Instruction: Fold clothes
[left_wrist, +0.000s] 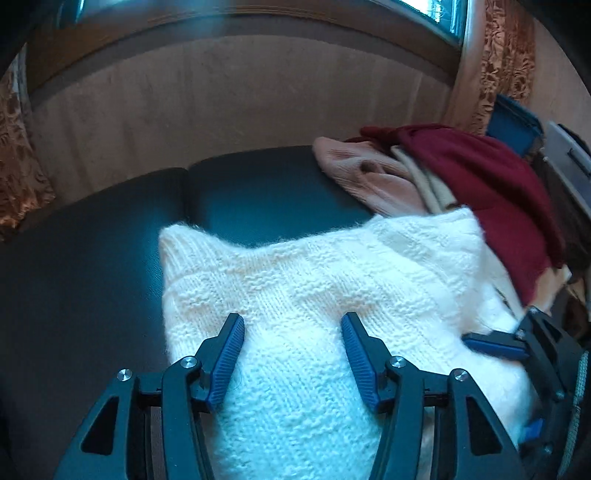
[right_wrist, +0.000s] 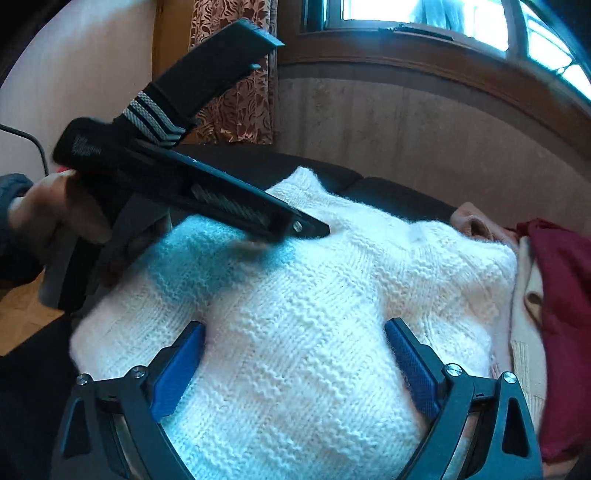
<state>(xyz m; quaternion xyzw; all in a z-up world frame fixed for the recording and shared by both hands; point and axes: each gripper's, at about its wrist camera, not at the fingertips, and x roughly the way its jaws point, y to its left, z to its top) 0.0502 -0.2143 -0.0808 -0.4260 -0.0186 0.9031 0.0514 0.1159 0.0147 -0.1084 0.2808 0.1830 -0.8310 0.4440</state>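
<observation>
A white knitted sweater (left_wrist: 306, 295) lies folded on a dark sofa seat (left_wrist: 92, 251). My left gripper (left_wrist: 292, 322) is open just above its near part, with blue pads (left_wrist: 229, 354) spread wide and nothing between them. My right gripper (right_wrist: 295, 330) is also open over the same sweater (right_wrist: 314, 332), empty. The right gripper's blue finger (left_wrist: 495, 345) shows at the right edge of the left wrist view, low on the sweater. The left gripper's body (right_wrist: 207, 184) crosses the upper left of the right wrist view, held by a hand (right_wrist: 48, 210).
A pile of other clothes lies right of the sweater: a pink garment (left_wrist: 365, 177), a cream one (right_wrist: 528, 332) and a dark red one (left_wrist: 487, 177). The sofa backrest (left_wrist: 240, 103) rises behind. Patterned curtains (right_wrist: 236, 92) and a window (right_wrist: 424, 14) are beyond.
</observation>
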